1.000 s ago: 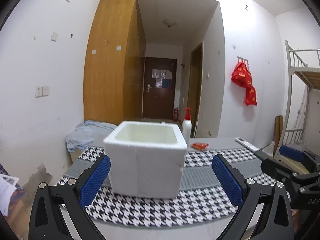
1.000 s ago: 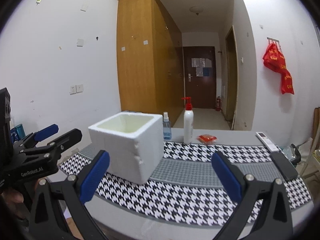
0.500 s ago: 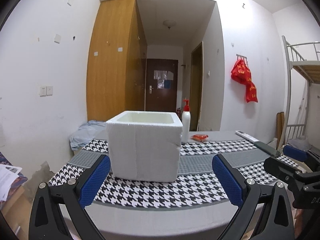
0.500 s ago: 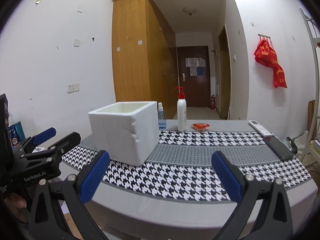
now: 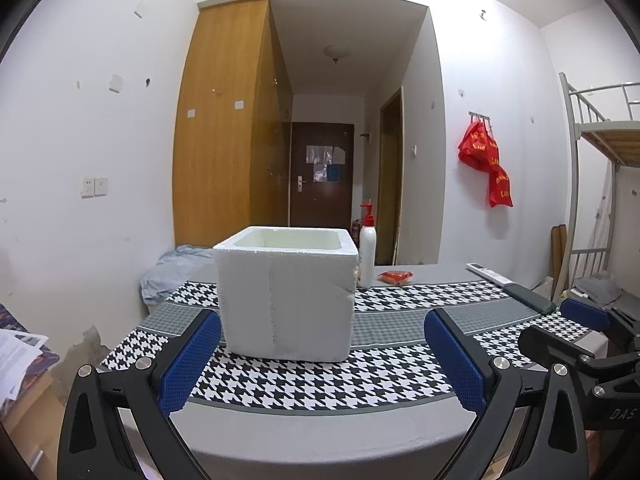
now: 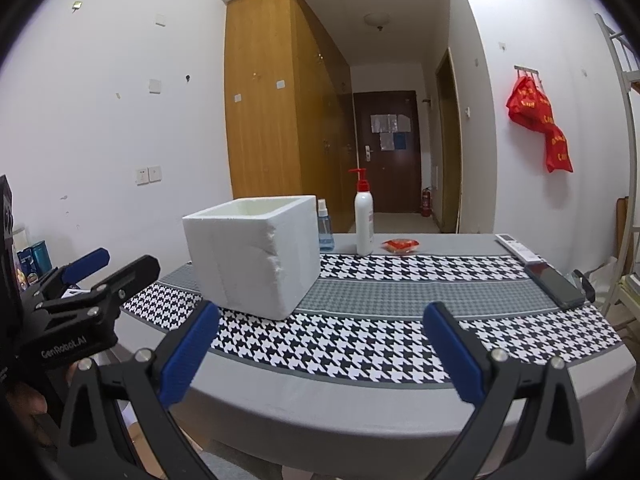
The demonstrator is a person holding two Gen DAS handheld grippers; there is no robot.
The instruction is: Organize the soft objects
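A white foam box [image 5: 286,294] stands open-topped on the houndstooth table runner [image 5: 320,380]; it also shows in the right wrist view [image 6: 254,254]. Its inside is hidden from here. A crumpled pale blue cloth [image 5: 172,272] lies past the table's far left end. My left gripper [image 5: 320,360] is open and empty, at the table's front edge facing the box. My right gripper [image 6: 320,356] is open and empty, in front of the table to the right of the box. Each gripper shows at the edge of the other's view.
A white pump bottle [image 6: 364,220], a small blue spray bottle [image 6: 325,226] and a red packet [image 6: 401,245] stand at the table's far side. A remote [image 6: 516,248] and a dark phone [image 6: 554,284] lie at the right. A bunk bed frame [image 5: 592,208] stands right.
Both grippers have dropped lower and drawn back from the table, so the box top is seen near edge-on. Both stay open and empty.
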